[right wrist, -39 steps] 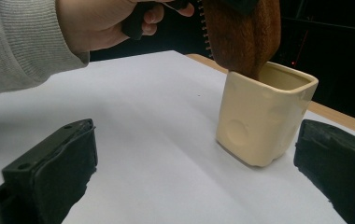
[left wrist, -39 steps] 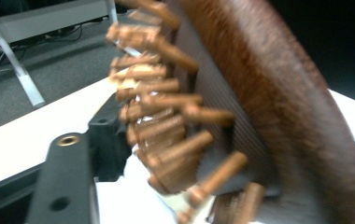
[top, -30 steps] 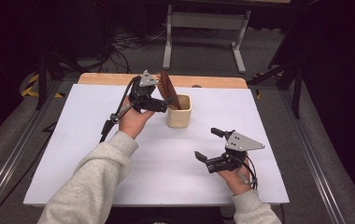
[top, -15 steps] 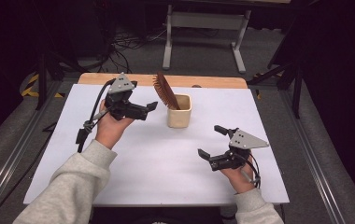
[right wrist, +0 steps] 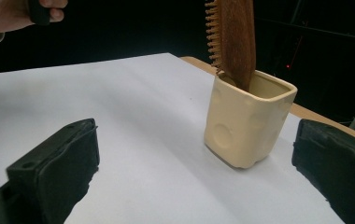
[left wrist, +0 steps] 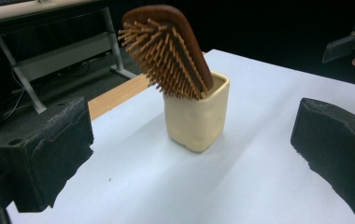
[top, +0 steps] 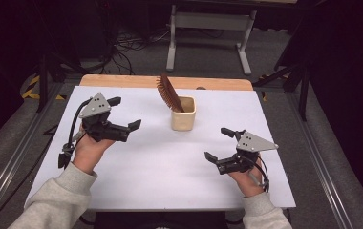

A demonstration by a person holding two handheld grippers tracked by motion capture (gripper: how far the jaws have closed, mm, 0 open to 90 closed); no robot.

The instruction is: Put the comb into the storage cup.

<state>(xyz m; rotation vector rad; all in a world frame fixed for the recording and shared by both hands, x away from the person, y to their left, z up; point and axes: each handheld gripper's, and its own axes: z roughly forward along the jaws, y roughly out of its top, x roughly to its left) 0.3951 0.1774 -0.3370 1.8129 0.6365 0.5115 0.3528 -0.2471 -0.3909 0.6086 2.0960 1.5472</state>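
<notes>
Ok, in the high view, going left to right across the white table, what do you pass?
Left hand-held gripper, open → wooden hairbrush standing in the cream cup, leaning left → right hand-held gripper, open. All sit over the white table.

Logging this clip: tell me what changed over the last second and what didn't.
The left claw let go of the hairbrush and drew back left, open. The brush stays leaning in the cream cup; the right claw barely moved, open and holding nothing.
</notes>
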